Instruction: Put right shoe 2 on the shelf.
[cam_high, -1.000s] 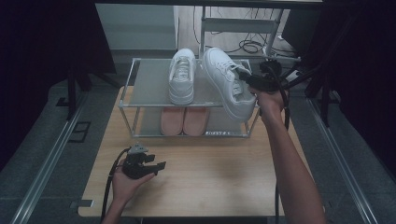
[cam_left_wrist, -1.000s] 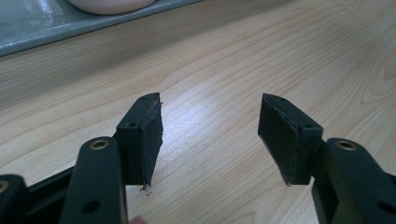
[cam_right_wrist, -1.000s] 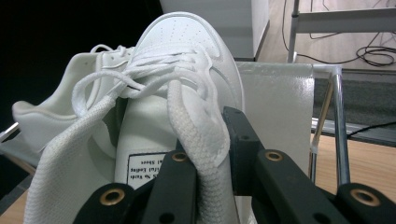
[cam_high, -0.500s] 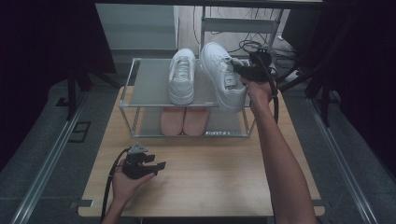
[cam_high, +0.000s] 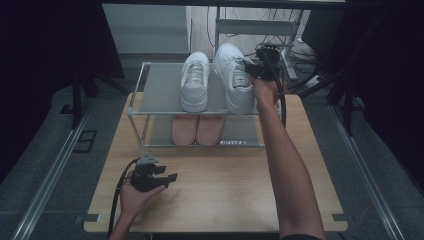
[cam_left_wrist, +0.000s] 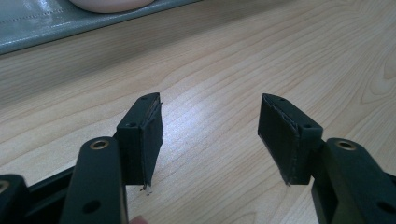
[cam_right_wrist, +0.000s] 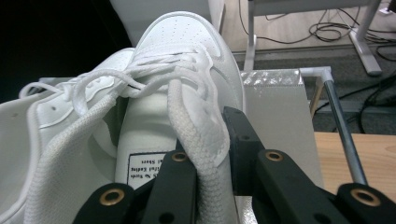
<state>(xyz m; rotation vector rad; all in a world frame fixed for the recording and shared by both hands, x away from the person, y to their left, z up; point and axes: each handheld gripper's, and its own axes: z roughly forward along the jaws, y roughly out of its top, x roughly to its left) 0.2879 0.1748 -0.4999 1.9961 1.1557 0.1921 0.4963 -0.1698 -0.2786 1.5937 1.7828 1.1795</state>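
Right hand-held gripper (cam_high: 252, 70) clamps its jaws on the collar of the right white sneaker (cam_high: 234, 82), which sits on the top shelf of the shoe rack (cam_high: 160, 90), just beside the left white sneaker (cam_high: 195, 82). Left hand-held gripper (cam_high: 167, 177) rests low over the wooden table (cam_high: 225, 190) with its jaws wide apart and nothing between them, and a pair of pink shoes (cam_high: 197, 129) lies on the lower shelf

Left tongs (cam_left_wrist: 210, 140) agape, right tongs (cam_right_wrist: 205, 158) clamped.
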